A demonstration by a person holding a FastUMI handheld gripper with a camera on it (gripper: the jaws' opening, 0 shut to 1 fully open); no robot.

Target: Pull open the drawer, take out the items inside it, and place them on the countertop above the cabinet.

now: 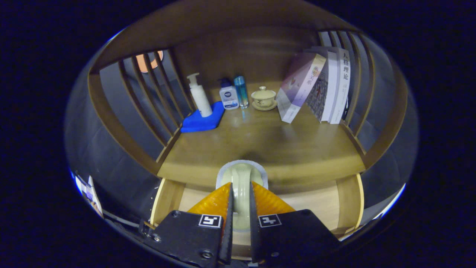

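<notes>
My gripper (pixel 241 190) is shut on a pale green packet with a grey-white sealed rim (pixel 241 175); both fingers press its sides. The packet stands upright between the fingers, its rounded top reaching up in front of the countertop's front edge. Below and behind the fingers lies the pulled-out drawer (pixel 327 204), light wood inside, with its side walls showing left and right. The wooden countertop (pixel 260 141) spreads out just beyond the packet, bare over its near half.
At the back of the countertop stand a white pump bottle (pixel 199 96) on a blue cloth (pixel 202 120), a small white-and-blue bottle (pixel 228 95), a slim blue bottle (pixel 241 91), a lidded teacup on a saucer (pixel 264 98) and leaning books (pixel 319 85). Slatted wooden sides flank the shelf.
</notes>
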